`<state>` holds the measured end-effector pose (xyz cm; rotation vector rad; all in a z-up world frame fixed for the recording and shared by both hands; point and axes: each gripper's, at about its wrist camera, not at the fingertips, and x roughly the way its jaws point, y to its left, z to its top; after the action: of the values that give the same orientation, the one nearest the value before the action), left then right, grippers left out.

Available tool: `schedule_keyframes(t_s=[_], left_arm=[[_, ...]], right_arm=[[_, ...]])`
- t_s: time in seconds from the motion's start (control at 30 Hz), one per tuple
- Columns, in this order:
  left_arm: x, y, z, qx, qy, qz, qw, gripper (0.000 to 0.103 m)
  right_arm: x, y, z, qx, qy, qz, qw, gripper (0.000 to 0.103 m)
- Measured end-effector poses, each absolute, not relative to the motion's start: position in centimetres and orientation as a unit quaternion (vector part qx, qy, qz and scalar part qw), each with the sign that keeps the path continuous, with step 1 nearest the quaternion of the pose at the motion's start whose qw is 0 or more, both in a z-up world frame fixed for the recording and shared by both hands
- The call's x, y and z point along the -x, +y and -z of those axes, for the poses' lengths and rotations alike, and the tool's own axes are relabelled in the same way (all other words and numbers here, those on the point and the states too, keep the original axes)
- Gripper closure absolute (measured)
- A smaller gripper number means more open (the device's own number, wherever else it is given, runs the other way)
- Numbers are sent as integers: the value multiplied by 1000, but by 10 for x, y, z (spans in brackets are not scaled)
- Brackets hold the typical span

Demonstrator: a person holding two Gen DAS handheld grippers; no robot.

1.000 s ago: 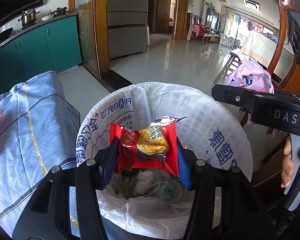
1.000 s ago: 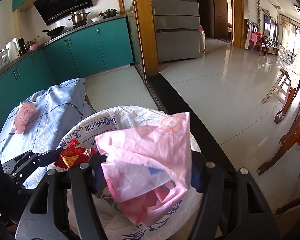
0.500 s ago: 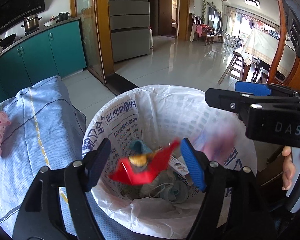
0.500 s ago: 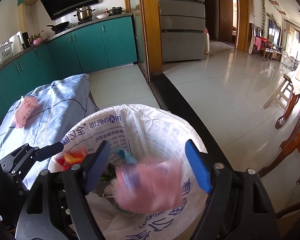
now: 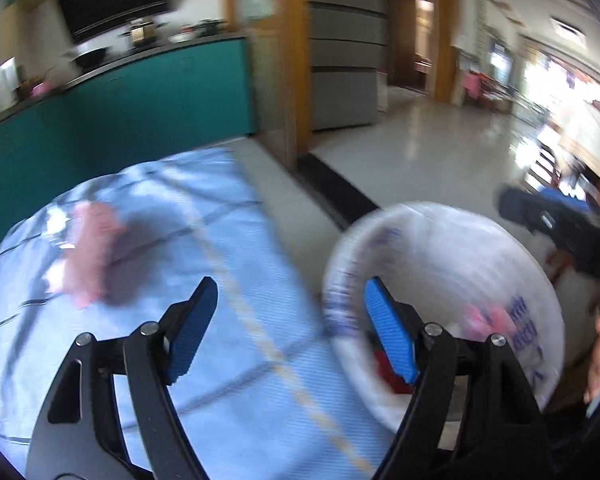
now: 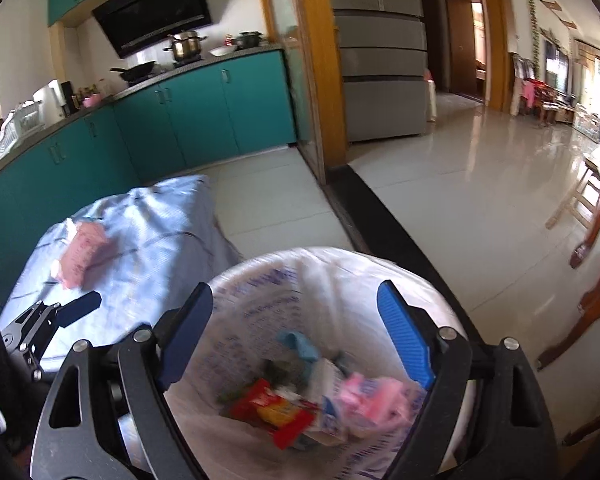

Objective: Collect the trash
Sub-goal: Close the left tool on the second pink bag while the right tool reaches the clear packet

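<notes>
The red snack wrapper point(image 6: 274, 408) and the pink plastic bag point(image 6: 374, 400) already lie inside the lined trash bin point(image 6: 260, 284), among other refuse. One pink packet point(image 6: 82, 258) is left on the blue-clothed desk point(image 6: 160, 232), well apart from the bin. The left tongs point(image 5: 290, 320) stand apart and empty over the cloth; the right tongs point(image 6: 296, 320) are opening above the bin, nothing between them. Nothing blocks the way to the packet.
</notes>
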<state>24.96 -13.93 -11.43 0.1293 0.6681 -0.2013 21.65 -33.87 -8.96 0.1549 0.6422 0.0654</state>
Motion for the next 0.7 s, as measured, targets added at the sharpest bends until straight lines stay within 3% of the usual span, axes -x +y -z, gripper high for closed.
schedule_keyframes(t_s=[0.2,0.43,0.5,0.57,0.67,0.7], left_arm=[[-297,-50,80,-47,319,11,947,19],[-362,36,111,28,400,9,916,18],[-362,41,119,33,419,34,907,28],[-358,43,124,30,435,53,898,57],[-347,53,128,45,438,75,895,76],[-342,59,127,52,439,83,893,78]], right_arm=[[-240,-287,88,-58,317,-69,944,16],[-268,-237,98,-43,341,-107,933,16],[-282,-225,95,-61,346,-141,925,16],[-301,-211,89,-66,343,-150,925,16],[-324,-193,87,-74,339,-159,925,15],[-334,-185,89,-84,343,-168,920,14]])
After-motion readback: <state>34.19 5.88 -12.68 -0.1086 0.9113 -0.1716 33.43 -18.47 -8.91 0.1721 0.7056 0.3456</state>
